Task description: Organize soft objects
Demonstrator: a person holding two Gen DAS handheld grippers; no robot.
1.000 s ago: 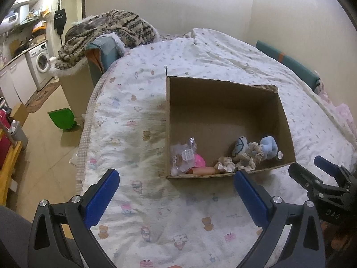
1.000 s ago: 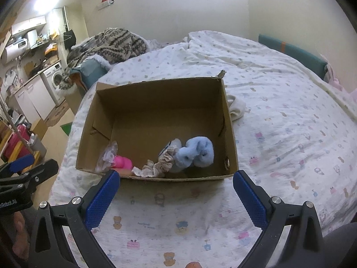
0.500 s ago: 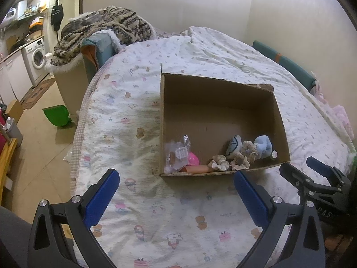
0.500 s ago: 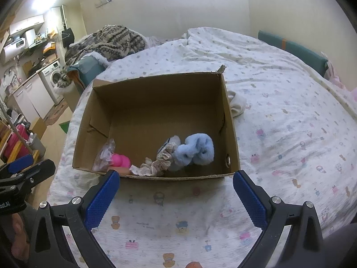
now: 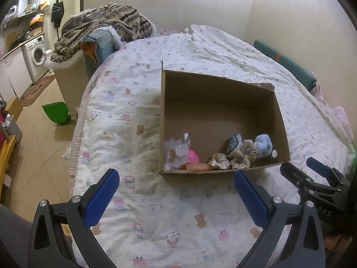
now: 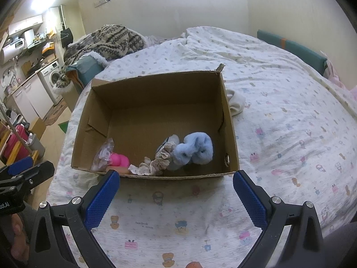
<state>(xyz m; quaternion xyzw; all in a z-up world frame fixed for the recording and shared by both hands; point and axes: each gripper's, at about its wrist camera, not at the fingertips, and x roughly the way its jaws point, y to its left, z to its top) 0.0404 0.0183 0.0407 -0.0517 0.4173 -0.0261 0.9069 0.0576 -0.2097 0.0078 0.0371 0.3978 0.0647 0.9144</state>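
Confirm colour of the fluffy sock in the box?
Light blue. The fluffy sock shows best in the right wrist view, inside the cardboard box.

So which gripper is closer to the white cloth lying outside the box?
Right. The right gripper sits before the box's near wall, the white cloth beyond its far right side; the left gripper is farther left.

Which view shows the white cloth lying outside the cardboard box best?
The right wrist view: the white cloth lies on the bedspread against the cardboard box, in plain sight. In the left wrist view the box hides that spot, so the cloth does not show at all.
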